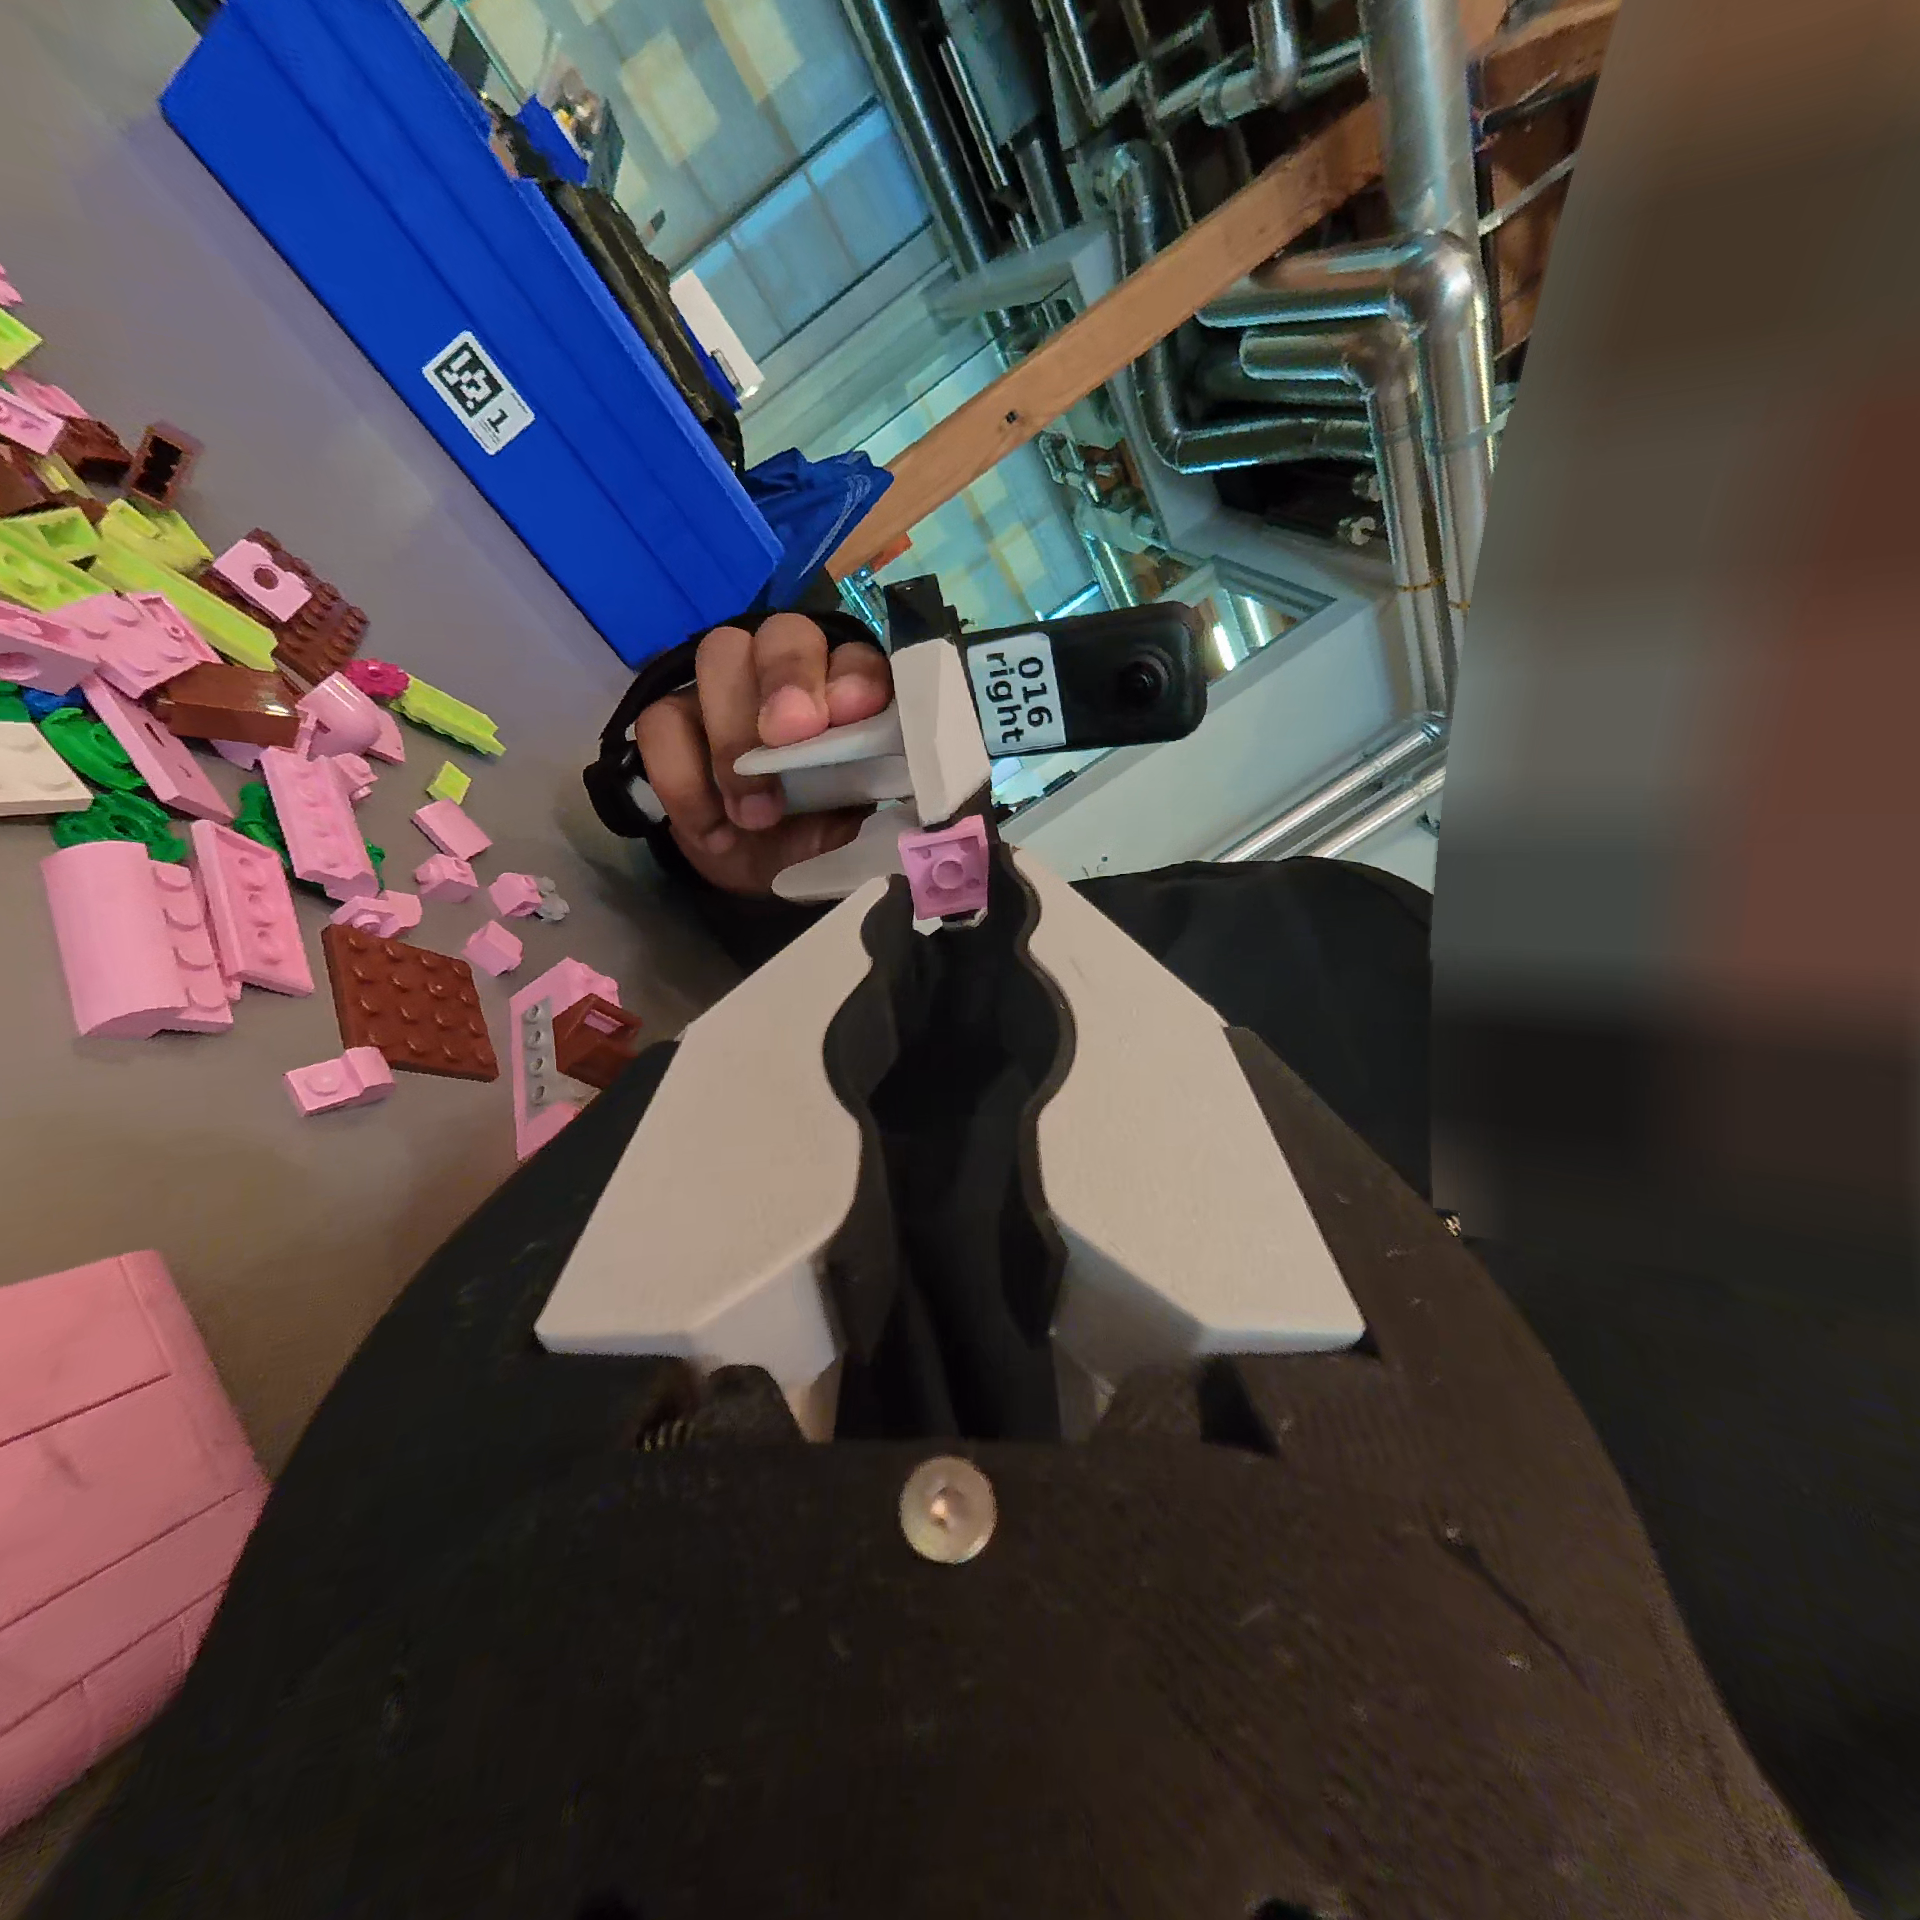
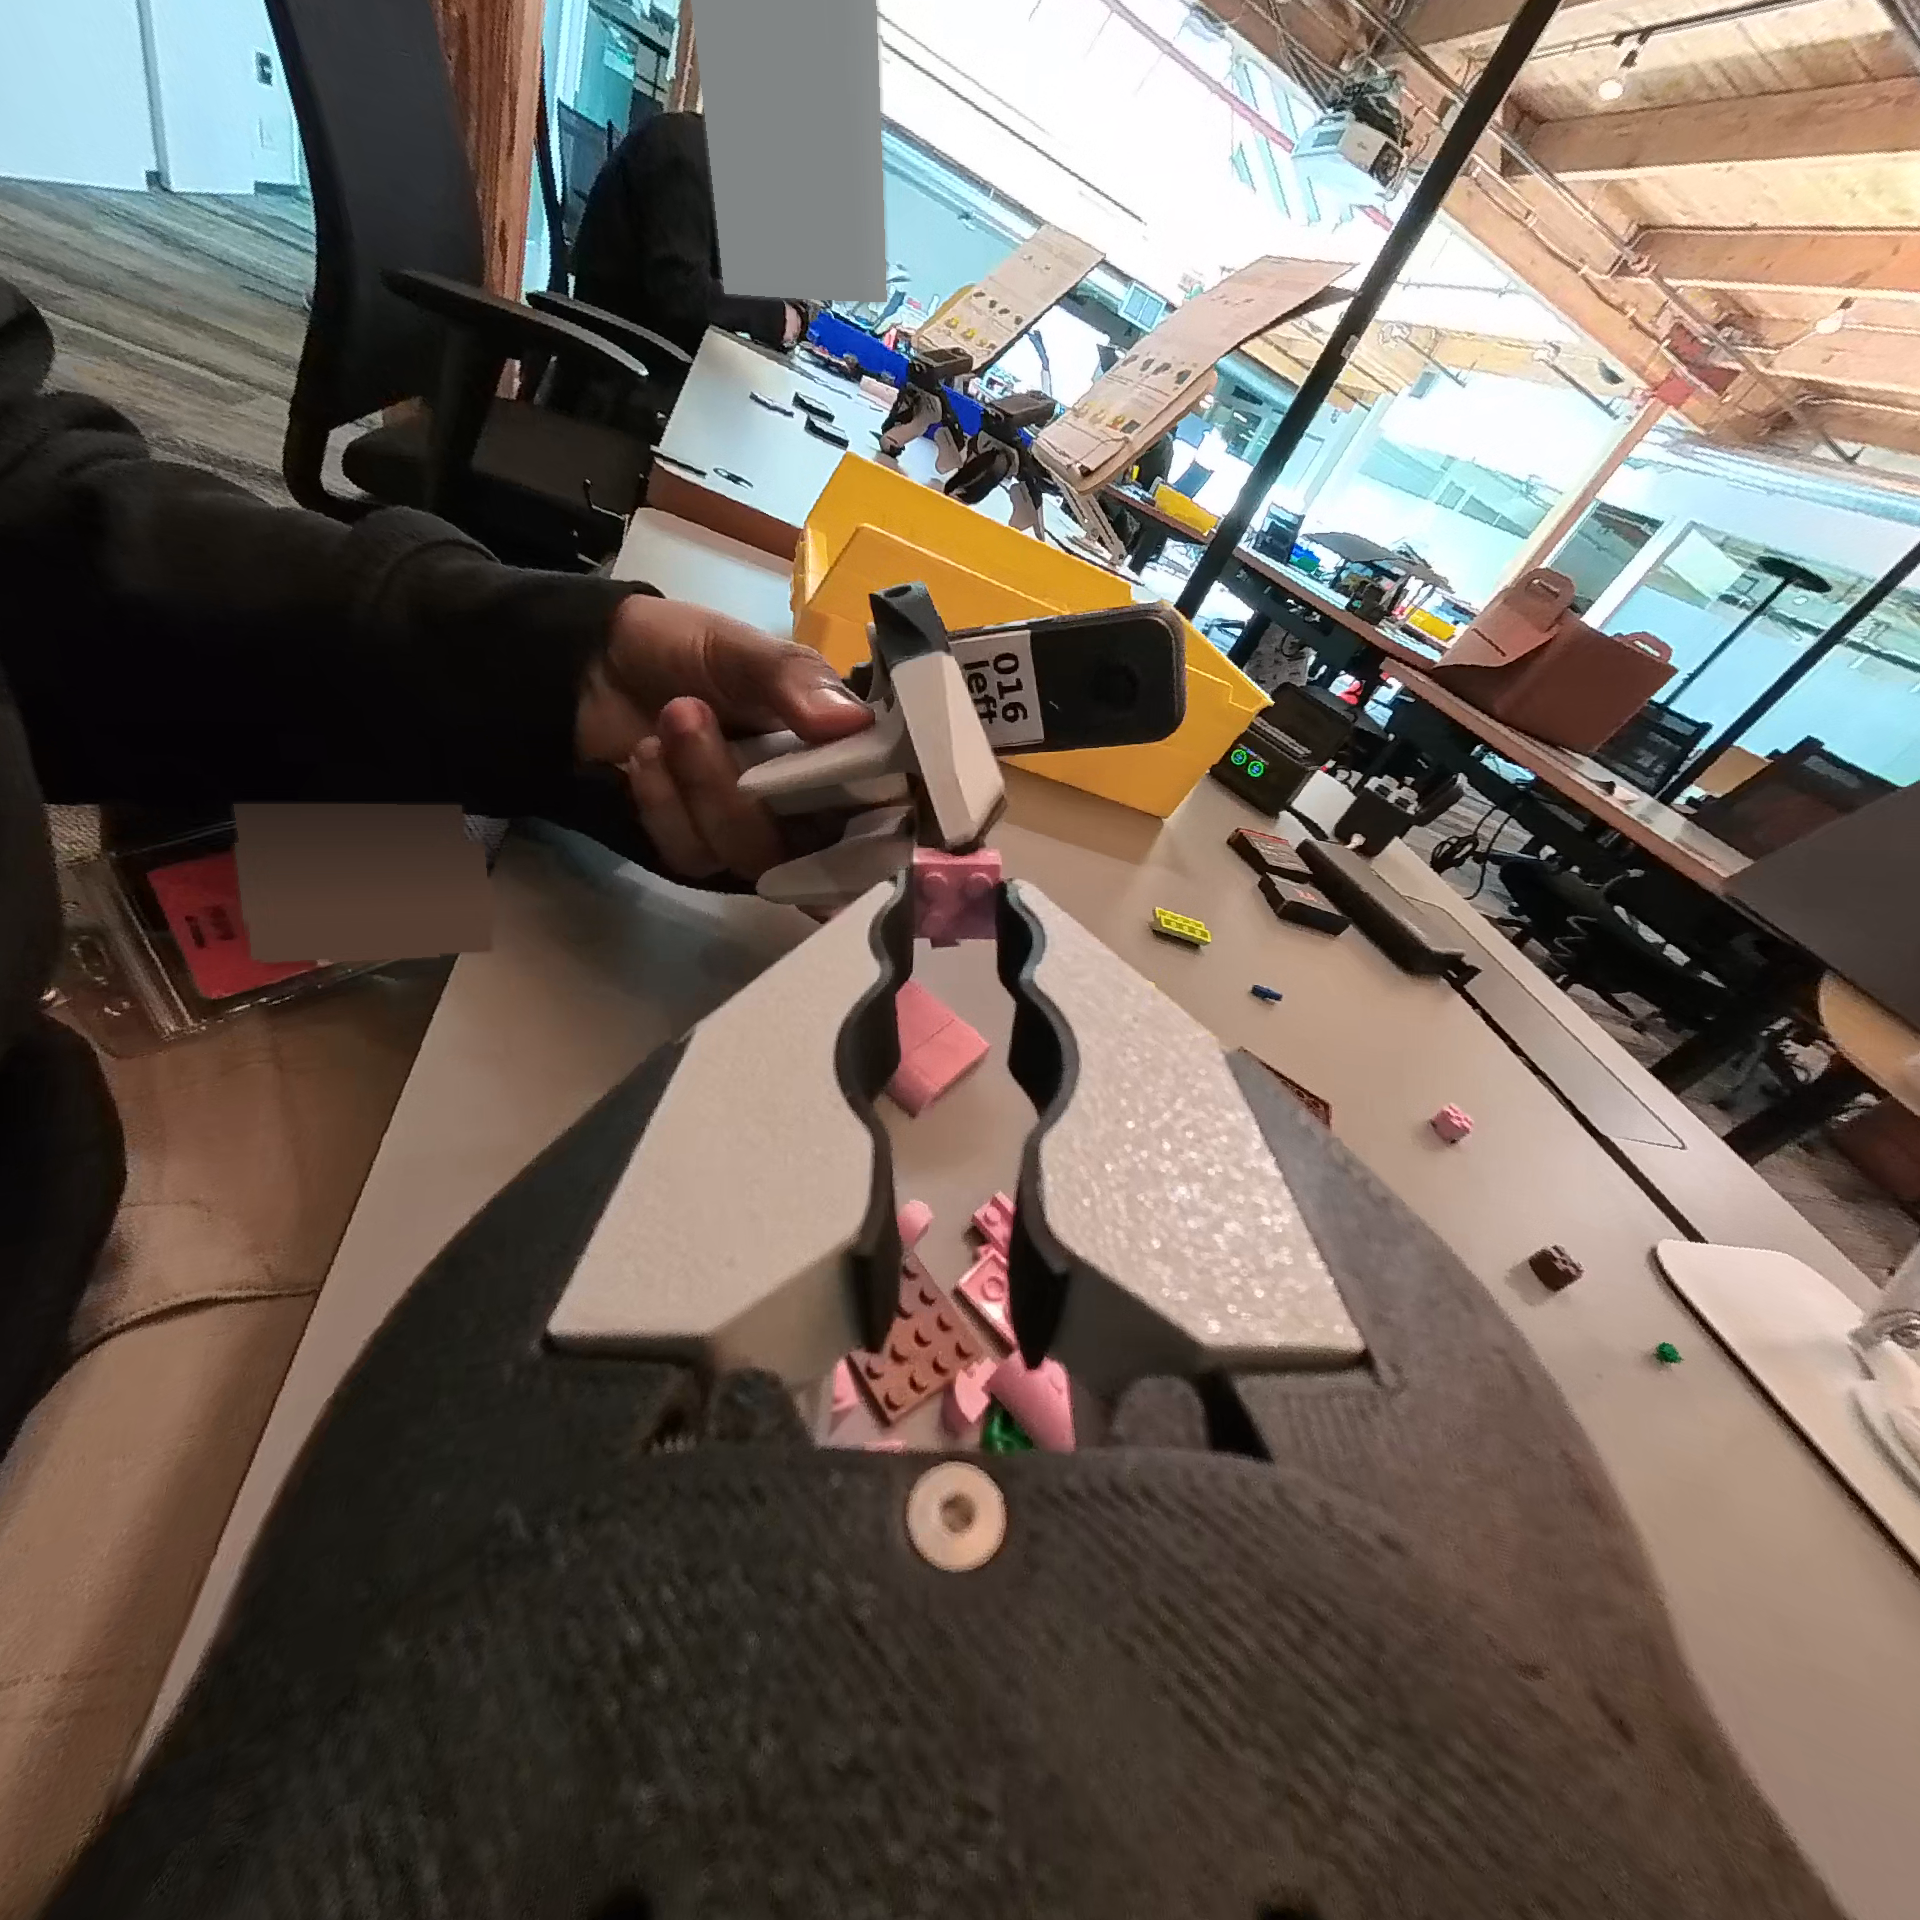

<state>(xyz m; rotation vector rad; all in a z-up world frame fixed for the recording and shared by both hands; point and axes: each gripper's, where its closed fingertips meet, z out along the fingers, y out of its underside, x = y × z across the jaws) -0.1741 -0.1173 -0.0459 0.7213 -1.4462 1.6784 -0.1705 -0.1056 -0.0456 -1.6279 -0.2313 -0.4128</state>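
Note:
My left gripper [image 1: 951, 883] and my right gripper [image 2: 952, 902] meet tip to tip above the grey table [image 2: 1299, 1143]. A small pink brick [image 1: 943, 868] sits between the left fingertips. The right gripper's white finger [image 1: 940, 748], held by a hand, comes down onto it from beyond. In the right wrist view the pink brick [image 2: 951, 899] sits between the right fingertips, and the left gripper's finger [image 2: 951, 748] presses on its top. I cannot tell whether it is one piece or two joined pieces. Both sets of jaws are closed on it.
A pile of pink, lime green and brown bricks [image 1: 208, 727] lies at the left, with a brown plate [image 1: 410, 1003] and a blue bin [image 1: 468, 312] behind. A yellow bin [image 2: 987, 623], loose small bricks [image 2: 1451, 1122] and black devices [image 2: 1351, 894] are at the right. Less than 4 cm separates the two grippers' tips.

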